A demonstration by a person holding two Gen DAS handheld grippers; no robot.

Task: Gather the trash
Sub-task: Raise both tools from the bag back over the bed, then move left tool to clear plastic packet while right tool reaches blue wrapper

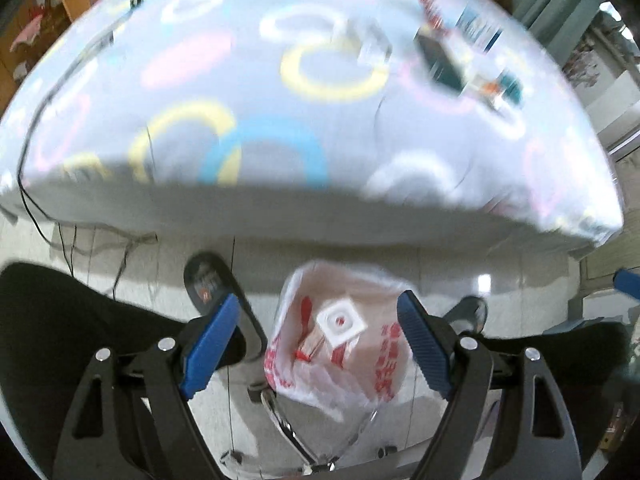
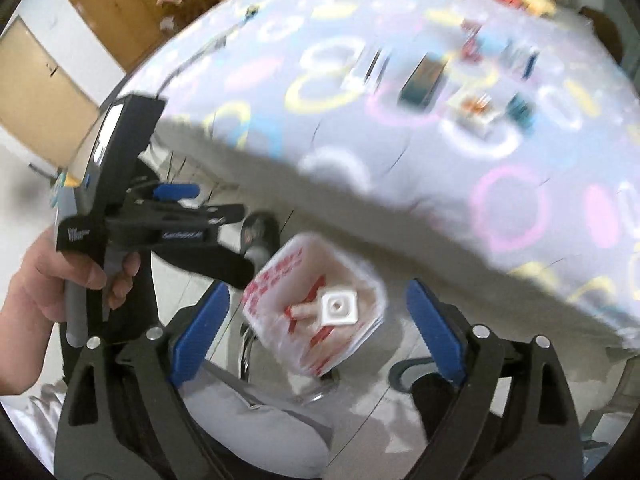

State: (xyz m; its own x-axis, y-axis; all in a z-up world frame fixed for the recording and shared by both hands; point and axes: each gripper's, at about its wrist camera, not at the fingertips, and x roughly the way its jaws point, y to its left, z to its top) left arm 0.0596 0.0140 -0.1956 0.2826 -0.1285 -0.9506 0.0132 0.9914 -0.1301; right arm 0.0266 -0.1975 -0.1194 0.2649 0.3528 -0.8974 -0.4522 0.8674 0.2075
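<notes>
Both grippers are seen above a white plastic bag (image 1: 340, 344) with red print, standing open on the floor beside the bed (image 1: 304, 128). The left gripper (image 1: 316, 336) is spread wide, nothing between its jaws. The right gripper (image 2: 316, 320) is likewise spread and empty. Inside the bag a small white square piece (image 1: 341, 321) is noted, lying on top. Further litter — a dark box (image 2: 423, 78) and blurred wrappers (image 2: 476, 110) — is observed on the bedspread, well apart from the bag. A hand (image 2: 60, 280) is seen gripping the left tool's handle.

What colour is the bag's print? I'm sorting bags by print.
Red, on the white plastic bag; left wrist view.
</notes>
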